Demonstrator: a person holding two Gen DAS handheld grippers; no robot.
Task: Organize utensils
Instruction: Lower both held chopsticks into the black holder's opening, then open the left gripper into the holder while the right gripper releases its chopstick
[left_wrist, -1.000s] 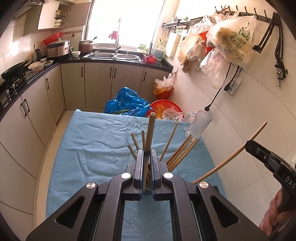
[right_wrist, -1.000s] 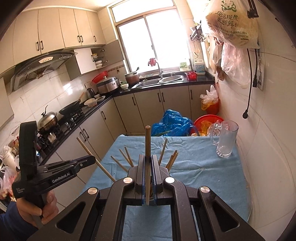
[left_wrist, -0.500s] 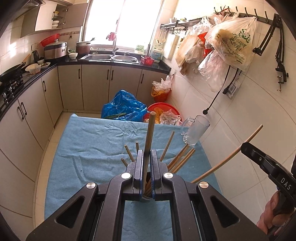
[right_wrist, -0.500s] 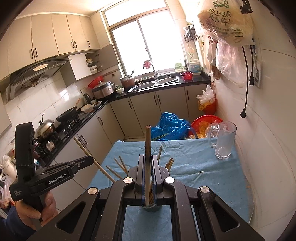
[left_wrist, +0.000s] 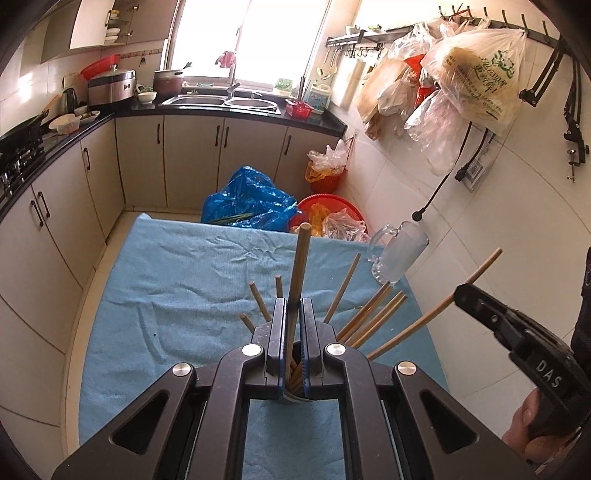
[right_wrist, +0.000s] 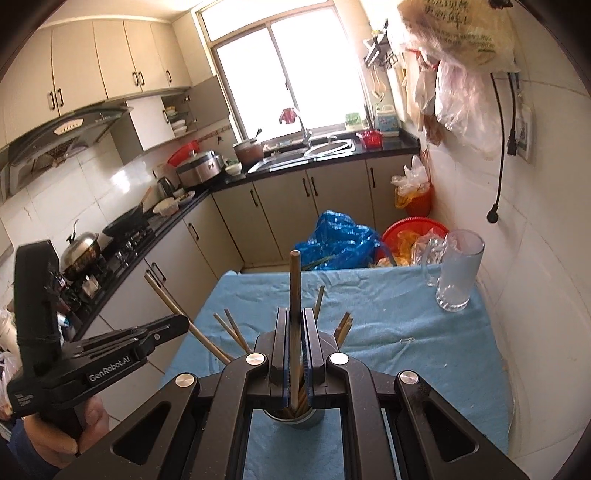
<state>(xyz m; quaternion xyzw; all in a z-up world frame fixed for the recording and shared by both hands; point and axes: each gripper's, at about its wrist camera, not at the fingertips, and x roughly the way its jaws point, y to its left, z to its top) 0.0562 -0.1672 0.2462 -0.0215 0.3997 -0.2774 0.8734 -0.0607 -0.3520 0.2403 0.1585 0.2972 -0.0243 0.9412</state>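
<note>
One chopstick (left_wrist: 297, 280) is clamped in the left tool (left_wrist: 294, 325), another (right_wrist: 294, 295) in the right tool (right_wrist: 294, 332), both directly above the holder (right_wrist: 295, 419). Its fanned chopsticks (left_wrist: 373, 314) could be struck, tipping it.

The narrow kitchen is flooded with daylight from the window (right_wrist: 291, 70), under which a double sink (left_wrist: 221, 101) is set in a black counter (left_wrist: 317, 118). Beige cabinets (left_wrist: 192, 155) are ranged below the window; white tiled walls (left_wrist: 517, 229) are seen to its right.
</note>
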